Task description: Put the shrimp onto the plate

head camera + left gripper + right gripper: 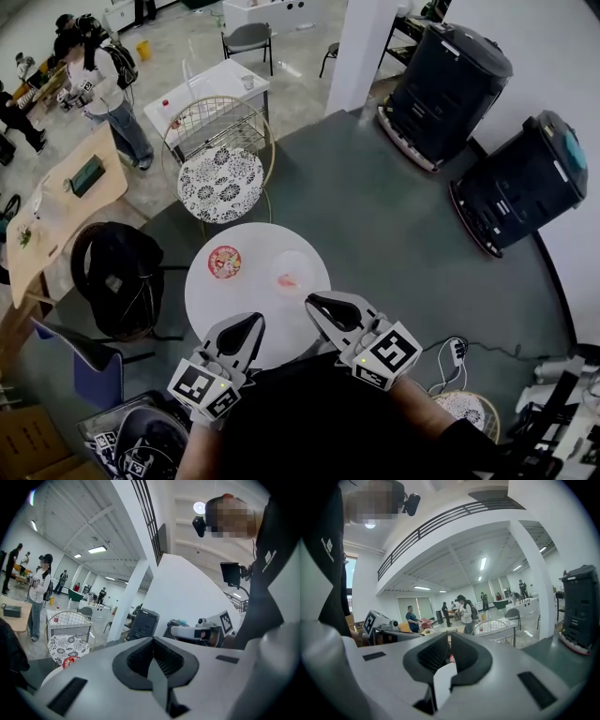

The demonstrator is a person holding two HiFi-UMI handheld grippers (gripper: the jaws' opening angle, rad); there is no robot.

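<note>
The left gripper and the right gripper hang over the near edge of the bench. Each has its jaws pressed together on nothing. The shrimp, a small pink-orange shape, lies toward the bench's right edge. A faint pale ring around it may be a plate, but I cannot tell. A red-patterned round dish sits toward the left edge, apart from the shrimp.

Likely risks:
- If the jaws come down closed, they would shove the shrimp across the bench rather than grip it.
- So small and slick a thing could squirt out of a pinch.
- With the plate unclear, the shrimp could end up on the wrong dish.
</note>
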